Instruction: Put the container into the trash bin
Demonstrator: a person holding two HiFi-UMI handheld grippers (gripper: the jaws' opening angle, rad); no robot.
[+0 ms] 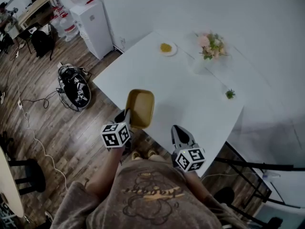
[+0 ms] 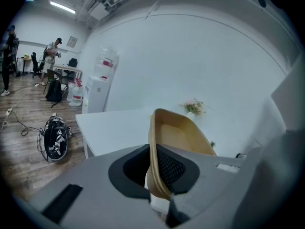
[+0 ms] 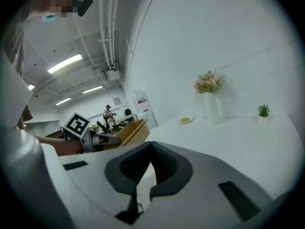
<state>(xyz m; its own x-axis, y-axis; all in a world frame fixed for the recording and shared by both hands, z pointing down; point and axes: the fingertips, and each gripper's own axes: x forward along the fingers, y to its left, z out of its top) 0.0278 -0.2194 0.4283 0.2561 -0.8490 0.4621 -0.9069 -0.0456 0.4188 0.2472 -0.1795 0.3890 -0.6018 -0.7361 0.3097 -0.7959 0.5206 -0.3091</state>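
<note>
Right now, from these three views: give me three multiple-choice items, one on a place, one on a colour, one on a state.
1. The plate sits on: A the table; B the floor; C the cooler.
2. The container is: A blue; B tan; C red.
3. The left gripper is: A open and empty; B shut on the container's edge; C shut on the plate.

Key: 1 A, the head view shows it on the table's far side. 2 B, it looks tan in all three views. 3 B, its fingers pinch the edge in the left gripper view.
</note>
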